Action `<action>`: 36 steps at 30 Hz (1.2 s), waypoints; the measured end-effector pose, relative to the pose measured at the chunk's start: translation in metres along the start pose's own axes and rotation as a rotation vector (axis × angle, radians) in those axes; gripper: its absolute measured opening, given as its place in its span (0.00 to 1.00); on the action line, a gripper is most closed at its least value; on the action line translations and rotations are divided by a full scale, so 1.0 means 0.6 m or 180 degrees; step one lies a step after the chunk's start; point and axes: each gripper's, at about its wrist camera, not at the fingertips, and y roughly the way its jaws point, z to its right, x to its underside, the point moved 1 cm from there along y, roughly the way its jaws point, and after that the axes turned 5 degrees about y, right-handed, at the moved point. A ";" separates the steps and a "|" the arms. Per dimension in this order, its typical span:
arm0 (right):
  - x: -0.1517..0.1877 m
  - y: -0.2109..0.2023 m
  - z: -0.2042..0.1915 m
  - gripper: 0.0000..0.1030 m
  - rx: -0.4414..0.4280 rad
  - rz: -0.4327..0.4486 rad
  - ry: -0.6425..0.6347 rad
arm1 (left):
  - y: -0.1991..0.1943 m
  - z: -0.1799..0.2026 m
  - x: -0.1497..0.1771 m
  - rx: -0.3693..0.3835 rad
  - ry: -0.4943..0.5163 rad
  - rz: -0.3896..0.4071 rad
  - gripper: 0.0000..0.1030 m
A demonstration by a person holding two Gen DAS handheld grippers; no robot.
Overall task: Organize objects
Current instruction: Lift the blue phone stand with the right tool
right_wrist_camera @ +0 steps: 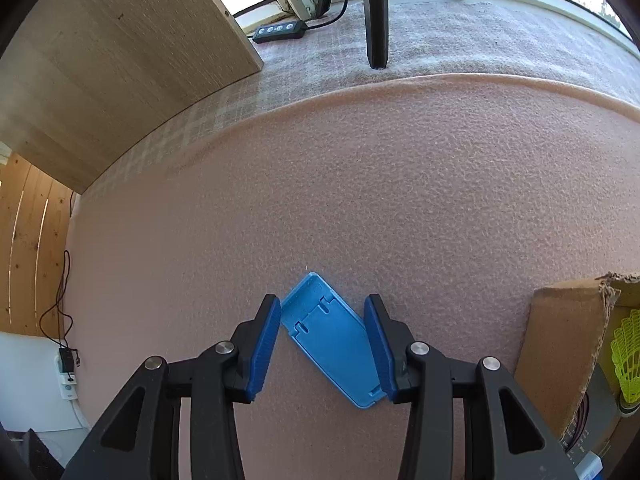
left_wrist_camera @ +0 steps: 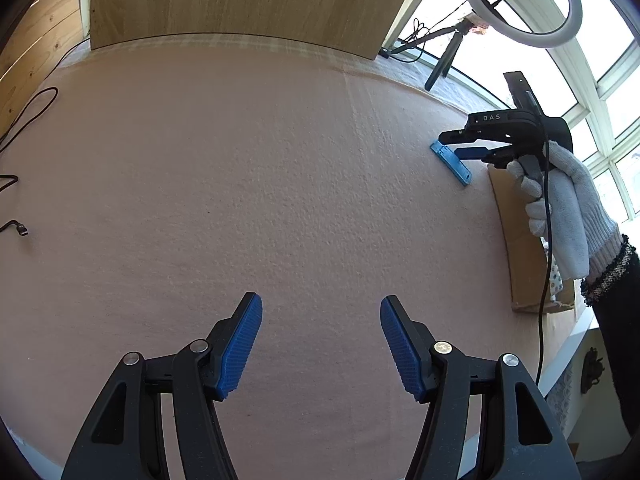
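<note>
My left tongs (left_wrist_camera: 321,346) hang over bare pink felt (left_wrist_camera: 240,184) with the 2 blue pads wide apart and nothing between them.

My right tongs (right_wrist_camera: 320,346) point steeply down at a flat blue plastic piece (right_wrist_camera: 332,340) that lies diagonally on the felt (right_wrist_camera: 400,184). The 2 pads (right_wrist_camera: 262,346) straddle it: the left pad sits right at its upper left edge, the right pad at its right edge, and I cannot tell whether either one actually presses on it. The piece lies flat on the felt, not lifted.

From the left camera I see my right hand (left_wrist_camera: 568,216) in a grey knit glove around the right tongs (left_wrist_camera: 460,146), their tips over the blue piece (left_wrist_camera: 451,162).

A cardboard box (right_wrist_camera: 560,352) stands near the piece's right side, with a yellow-green shuttlecock (right_wrist_camera: 628,352) inside. A wooden board (right_wrist_camera: 120,60) stands at the felt's far edge, and a ring light (left_wrist_camera: 520,0) is by the window.
</note>
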 end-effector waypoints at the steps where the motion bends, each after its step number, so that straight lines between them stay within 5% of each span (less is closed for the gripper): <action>1: 0.004 -0.001 0.000 0.39 -0.0005 -0.0020 -0.0018 | 0.001 0.002 0.000 0.0007 0.0005 -0.0002 0.63; 9: 0.046 0.001 -0.023 0.39 0.0120 -0.0087 -0.0359 | 0.010 0.018 -0.001 0.0063 0.0056 -0.0033 0.63; 21: 0.083 0.009 -0.061 0.33 0.0709 0.0113 -0.0817 | 0.017 0.039 -0.006 0.0053 0.0101 -0.0026 0.63; 28: 0.103 0.000 -0.053 0.32 0.0606 0.0164 -0.0729 | 0.012 0.053 -0.012 0.0046 0.0141 -0.0003 0.63; 36: 0.150 -0.091 -0.041 0.32 0.0471 0.0488 -0.0719 | 0.013 0.072 -0.023 0.0075 0.0230 0.0003 0.63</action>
